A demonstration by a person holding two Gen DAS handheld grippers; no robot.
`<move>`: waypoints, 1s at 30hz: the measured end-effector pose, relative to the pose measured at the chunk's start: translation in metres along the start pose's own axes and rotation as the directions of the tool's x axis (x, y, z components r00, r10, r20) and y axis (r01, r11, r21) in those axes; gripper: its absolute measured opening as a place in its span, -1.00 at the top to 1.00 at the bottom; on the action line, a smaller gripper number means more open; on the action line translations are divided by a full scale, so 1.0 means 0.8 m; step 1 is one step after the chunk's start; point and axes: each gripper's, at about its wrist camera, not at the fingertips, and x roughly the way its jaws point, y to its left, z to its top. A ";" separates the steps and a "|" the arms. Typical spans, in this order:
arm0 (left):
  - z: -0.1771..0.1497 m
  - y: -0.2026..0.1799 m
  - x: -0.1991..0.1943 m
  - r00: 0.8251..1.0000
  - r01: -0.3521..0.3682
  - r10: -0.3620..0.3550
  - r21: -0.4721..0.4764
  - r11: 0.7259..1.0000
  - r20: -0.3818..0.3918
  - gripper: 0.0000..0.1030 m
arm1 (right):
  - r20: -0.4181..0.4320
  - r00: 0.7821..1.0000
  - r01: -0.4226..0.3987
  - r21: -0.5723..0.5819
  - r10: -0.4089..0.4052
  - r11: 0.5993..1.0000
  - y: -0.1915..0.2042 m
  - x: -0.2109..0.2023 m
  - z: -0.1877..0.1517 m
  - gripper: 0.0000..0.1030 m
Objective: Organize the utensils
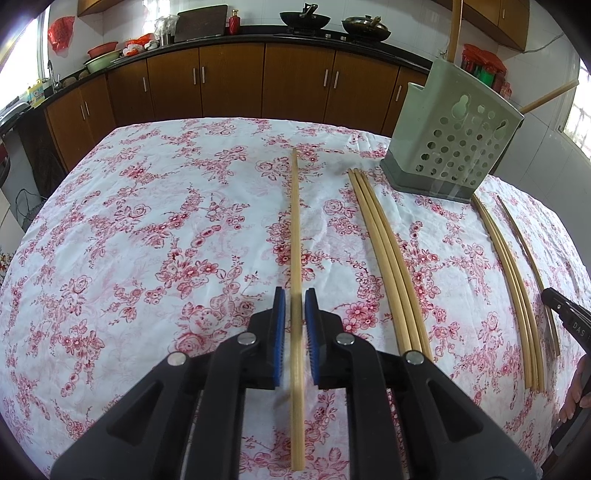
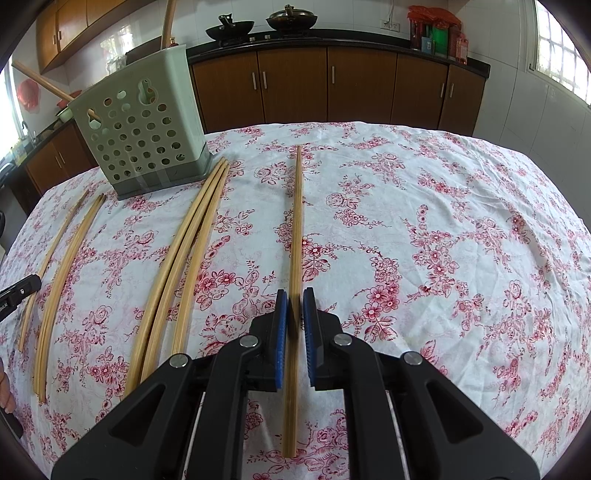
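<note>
My left gripper is shut on a single bamboo chopstick that runs straight ahead over the floral tablecloth. In the right wrist view, my right gripper is likewise shut on one chopstick, pointing forward. A green perforated utensil holder stands at the far side between the two grippers, with two wooden sticks poking out of its top. Three loose chopsticks and another small bundle lie on the cloth between the grippers.
The table ends just behind the holder. Beyond it runs a row of brown kitchen cabinets under a counter with woks and bowls. A person's hand shows at the right edge of the left wrist view.
</note>
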 end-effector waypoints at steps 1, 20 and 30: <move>0.000 -0.001 0.000 1.000 0.001 -0.001 0.000 1.000 0.000 0.73 | 0.000 1.000 -0.001 0.001 0.001 1.000 -0.001 0.000 0.000 0.80; 0.006 -0.008 -0.087 0.991 -0.020 0.009 0.077 0.997 0.136 0.84 | 0.174 0.984 -0.038 0.033 0.031 0.999 -0.011 -0.080 0.029 0.85; 0.076 -0.011 -0.170 0.944 0.034 -0.047 0.044 0.998 0.326 0.85 | 0.356 0.933 -0.066 0.015 0.057 0.998 -0.006 -0.144 0.074 0.85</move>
